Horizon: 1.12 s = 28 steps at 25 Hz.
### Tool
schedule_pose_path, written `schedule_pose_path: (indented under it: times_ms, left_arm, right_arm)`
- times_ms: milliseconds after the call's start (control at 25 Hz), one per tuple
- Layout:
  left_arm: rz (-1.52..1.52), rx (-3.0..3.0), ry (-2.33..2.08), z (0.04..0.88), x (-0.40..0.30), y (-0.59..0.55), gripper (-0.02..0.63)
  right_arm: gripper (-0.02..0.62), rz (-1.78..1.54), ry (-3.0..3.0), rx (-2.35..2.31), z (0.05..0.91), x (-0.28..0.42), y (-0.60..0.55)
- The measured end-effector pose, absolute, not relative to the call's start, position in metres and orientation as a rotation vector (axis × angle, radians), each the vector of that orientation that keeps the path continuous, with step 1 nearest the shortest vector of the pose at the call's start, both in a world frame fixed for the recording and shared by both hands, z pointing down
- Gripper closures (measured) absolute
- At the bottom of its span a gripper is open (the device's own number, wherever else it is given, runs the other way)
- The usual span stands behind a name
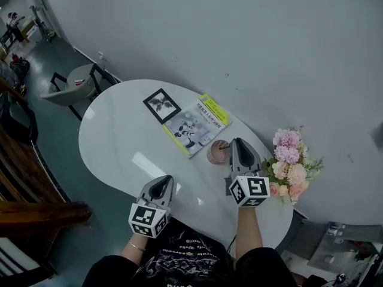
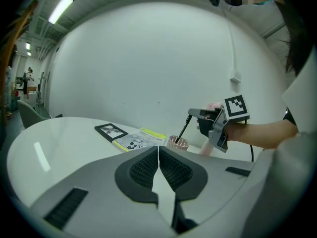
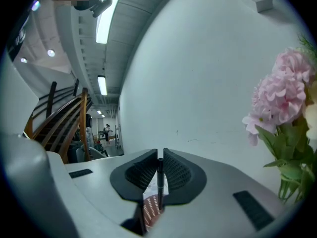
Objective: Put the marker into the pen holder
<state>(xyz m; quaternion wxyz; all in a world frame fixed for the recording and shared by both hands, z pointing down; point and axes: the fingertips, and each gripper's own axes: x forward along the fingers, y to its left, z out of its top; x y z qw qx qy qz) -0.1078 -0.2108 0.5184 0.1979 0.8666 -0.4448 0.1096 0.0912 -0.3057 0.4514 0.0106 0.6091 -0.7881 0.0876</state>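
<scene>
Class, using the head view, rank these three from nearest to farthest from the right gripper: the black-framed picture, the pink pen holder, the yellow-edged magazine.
1. pen holder, just left of the right gripper, under the marker it grips.
2. magazine, farther up and left.
3. framed picture, beyond the magazine, farthest left.

Feed's bright and even on my end. Ceiling strip lights (image 3: 105, 14) blow out white, and there's a glare patch on the glossy tabletop (image 1: 114, 130). Right gripper (image 1: 238, 142) drops only a faint shadow. Both gripper views fisheye hard, dark vignette corners.
</scene>
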Motion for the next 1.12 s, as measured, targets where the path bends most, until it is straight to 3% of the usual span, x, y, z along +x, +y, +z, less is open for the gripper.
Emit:
schedule_pose_path:
  times_ms: [1120]
  left_arm:
    - [0.378,2.392,-1.284,0.530,-0.117,-0.208,0.580]
  right_arm:
    - [0.534,0.442,-2.412,1.821,0.517,0.087,-0.321]
